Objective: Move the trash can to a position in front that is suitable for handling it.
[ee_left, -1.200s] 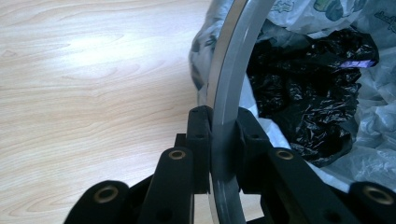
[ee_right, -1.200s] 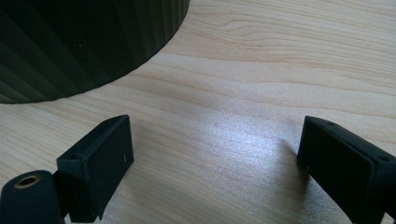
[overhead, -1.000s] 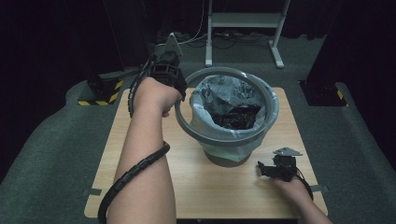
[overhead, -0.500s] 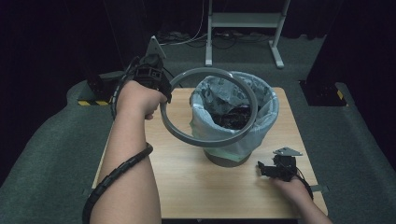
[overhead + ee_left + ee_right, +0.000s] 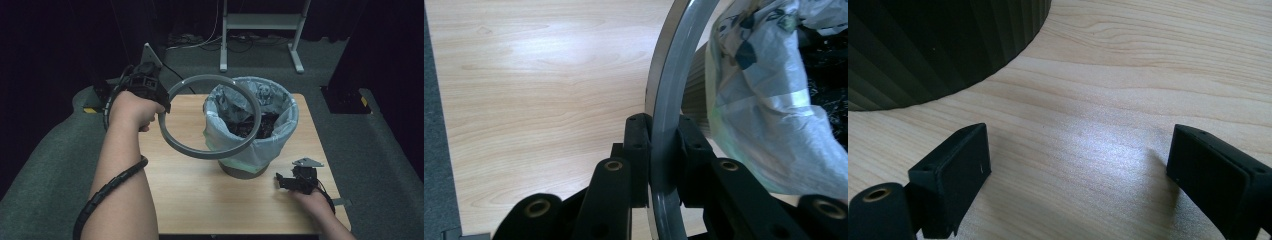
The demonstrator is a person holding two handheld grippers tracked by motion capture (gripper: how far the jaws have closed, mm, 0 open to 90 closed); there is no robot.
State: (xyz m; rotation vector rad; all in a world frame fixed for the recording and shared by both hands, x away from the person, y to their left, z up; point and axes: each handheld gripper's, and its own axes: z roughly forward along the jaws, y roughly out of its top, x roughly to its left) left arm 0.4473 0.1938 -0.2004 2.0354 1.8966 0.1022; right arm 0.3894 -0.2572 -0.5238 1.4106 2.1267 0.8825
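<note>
So I'm pinching the grey retaining ring (image 5: 210, 116) edge-on in my left tool (image 5: 161, 106), both pads clamped flat on the band so it isn't swinging while I'm holding it. It's hanging tilted in the air over the left part of the desk (image 5: 190, 195), its far side overlapping the bin (image 5: 252, 131) rim. The bag (image 5: 235, 107) is draping loose over that rim with nothing pinning it, which I'm guessing is the point: get the ring clear so the bag can come out. My right tool (image 5: 291, 181) is resting on the desk just beside the bin's base, spread wide and gripping nothing, probably waiting to steady the bin.
</note>
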